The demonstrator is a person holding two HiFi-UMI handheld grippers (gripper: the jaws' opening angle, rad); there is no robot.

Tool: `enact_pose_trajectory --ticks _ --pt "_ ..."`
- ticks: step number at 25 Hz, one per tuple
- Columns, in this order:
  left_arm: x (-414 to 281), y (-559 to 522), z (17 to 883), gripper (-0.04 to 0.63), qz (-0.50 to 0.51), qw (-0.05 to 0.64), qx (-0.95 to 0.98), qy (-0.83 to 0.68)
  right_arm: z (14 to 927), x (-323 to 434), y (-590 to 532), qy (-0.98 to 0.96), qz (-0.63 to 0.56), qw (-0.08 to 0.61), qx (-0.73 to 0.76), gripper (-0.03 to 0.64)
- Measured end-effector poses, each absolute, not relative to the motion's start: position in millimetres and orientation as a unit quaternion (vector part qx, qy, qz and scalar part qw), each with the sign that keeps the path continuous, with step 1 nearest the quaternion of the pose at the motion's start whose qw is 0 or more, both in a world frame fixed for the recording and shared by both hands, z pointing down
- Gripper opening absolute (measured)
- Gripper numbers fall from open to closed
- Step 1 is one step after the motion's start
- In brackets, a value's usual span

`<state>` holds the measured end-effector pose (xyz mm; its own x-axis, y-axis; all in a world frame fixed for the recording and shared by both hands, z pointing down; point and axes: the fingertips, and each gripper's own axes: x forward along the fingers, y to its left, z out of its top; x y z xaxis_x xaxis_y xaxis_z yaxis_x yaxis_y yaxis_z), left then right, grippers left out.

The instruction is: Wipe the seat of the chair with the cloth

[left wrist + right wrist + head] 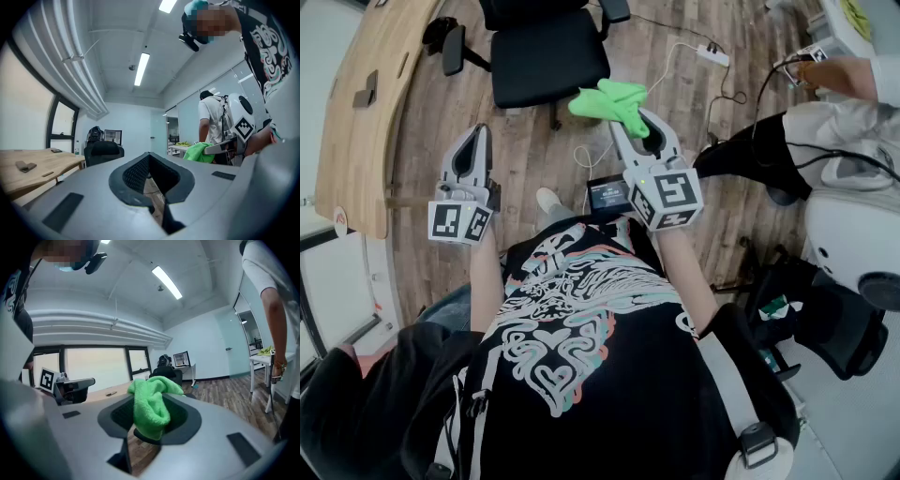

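You are clamping the cloth [614, 101] in your right gripper [632, 116] near the front edge of the chair seat [546, 58]; your left gripper [475, 137] is idling, pinched together and empty. Spread the cloth flat before sweeping.

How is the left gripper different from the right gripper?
The right gripper pinches the green cloth; the left gripper is shut on nothing. In the head view the left gripper shows by the left corner of the black chair, the right gripper by its right corner. Both are grey with a marker cube.

No legible text or numbers.
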<state>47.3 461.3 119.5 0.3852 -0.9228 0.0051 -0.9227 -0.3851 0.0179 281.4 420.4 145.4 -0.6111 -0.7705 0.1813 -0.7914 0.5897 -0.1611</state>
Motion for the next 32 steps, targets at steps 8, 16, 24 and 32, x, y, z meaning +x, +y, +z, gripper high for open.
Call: enact_pose_trajectory --ticks 8,16,24,32 --pt "65 456 120 0.002 0.008 0.004 0.832 -0.555 145 294 422 -0.899 0.099 0.055 0.424 0.137" --pt "68 460 111 0.002 -0.012 0.001 0.820 -0.572 143 308 424 -0.899 0.095 0.053 0.423 0.138" --pt "72 458 111 0.002 -0.013 0.020 0.827 -0.561 139 318 422 -0.894 0.083 0.056 0.437 0.138" --pt "59 427 115 0.002 -0.011 0.029 0.832 -0.554 132 299 407 -0.900 0.094 0.043 0.423 0.137"
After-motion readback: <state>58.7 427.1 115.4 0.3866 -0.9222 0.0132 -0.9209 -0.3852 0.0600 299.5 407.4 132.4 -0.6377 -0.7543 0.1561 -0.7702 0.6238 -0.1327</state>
